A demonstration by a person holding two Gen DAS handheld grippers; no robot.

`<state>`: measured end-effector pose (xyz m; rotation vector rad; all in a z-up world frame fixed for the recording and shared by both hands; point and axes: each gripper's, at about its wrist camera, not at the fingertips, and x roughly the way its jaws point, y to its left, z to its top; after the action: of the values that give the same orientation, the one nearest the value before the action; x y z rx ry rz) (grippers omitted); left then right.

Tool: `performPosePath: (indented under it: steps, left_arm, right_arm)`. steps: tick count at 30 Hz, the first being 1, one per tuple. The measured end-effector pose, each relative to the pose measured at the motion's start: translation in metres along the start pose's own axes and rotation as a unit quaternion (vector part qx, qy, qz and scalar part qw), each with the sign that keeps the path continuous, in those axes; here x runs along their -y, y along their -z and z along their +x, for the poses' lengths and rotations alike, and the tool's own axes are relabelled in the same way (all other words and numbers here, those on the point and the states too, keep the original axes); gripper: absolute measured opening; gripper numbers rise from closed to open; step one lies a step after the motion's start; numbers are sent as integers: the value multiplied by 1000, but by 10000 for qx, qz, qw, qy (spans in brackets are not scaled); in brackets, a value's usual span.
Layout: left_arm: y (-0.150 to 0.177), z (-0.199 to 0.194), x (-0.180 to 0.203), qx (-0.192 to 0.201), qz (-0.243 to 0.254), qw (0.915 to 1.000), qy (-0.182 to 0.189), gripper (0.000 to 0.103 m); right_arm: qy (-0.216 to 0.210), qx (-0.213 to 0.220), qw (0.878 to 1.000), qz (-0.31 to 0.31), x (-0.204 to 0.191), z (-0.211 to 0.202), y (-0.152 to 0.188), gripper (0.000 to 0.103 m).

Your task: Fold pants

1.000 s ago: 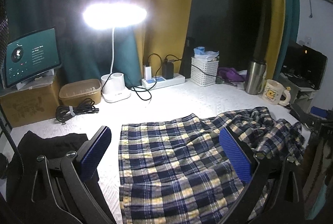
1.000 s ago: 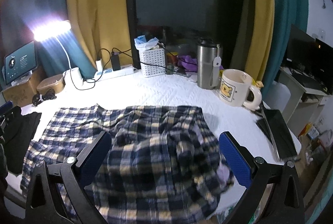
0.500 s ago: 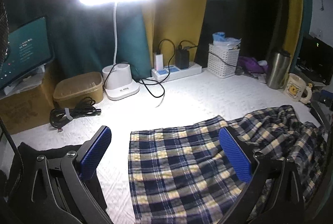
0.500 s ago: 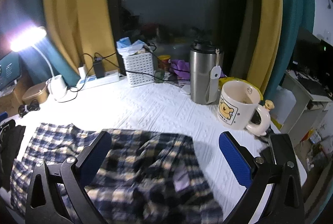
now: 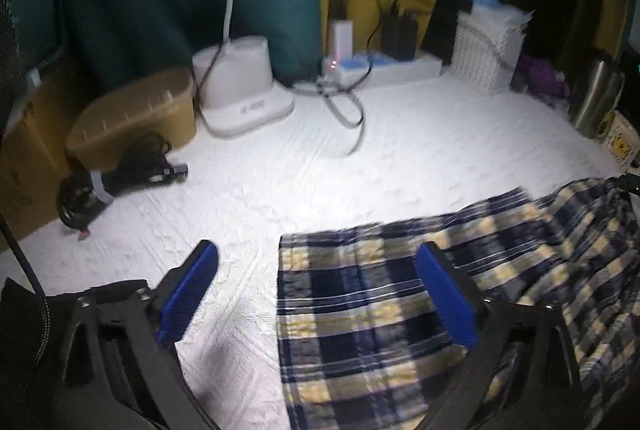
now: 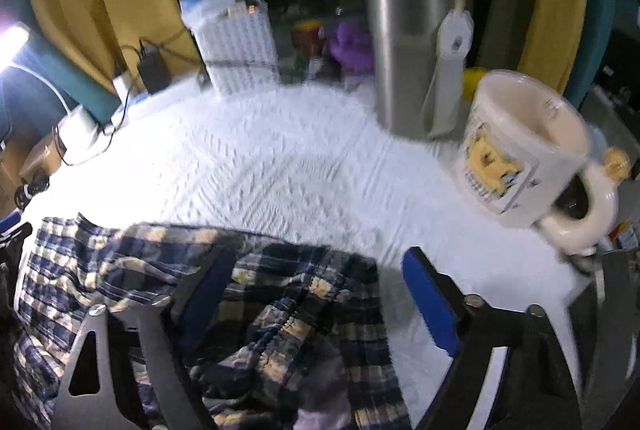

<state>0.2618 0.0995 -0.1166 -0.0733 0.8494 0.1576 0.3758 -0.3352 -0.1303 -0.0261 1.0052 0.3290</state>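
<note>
The navy, cream and yellow plaid pants [image 5: 400,310] lie on the white textured table [image 5: 320,170], flat at their left end and bunched into folds at the right end [image 6: 280,310].

The left gripper [image 5: 316,294] hangs over the left edge of the pants; its jaws stand wide and have just been closing a little, with the pants' edge and bare table below the gap and nothing pressed between the blue pads [image 5: 188,290]. The right gripper [image 6: 316,294] hangs over the rumpled right end, its jaws also wide and just narrowing, with the cloth's edge between them but not gripped.

At the back, a white woven basket [image 6: 240,50] holds blurred blue-and-white packets. A tan lidded plastic box [image 5: 136,114] sits closed beside the white lamp base [image 5: 240,90]. A steel tumbler [image 6: 408,50] stands just beside a cream mug with a yellow picture [image 6: 516,150]; what either holds cannot be told.
</note>
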Motion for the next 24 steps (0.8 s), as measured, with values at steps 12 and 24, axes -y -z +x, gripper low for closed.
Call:
performPosePath:
  steps: [12,24]
  left_arm:
    - [5,22,15,-282,538,9979,233,4]
    - [-45,-2,5,377,648,9972,67,3]
  right_arm:
    - [140,244,9988,-399,-8,6,-1,26]
    - [476,1054,9922,-458,-2,-24,-44,26]
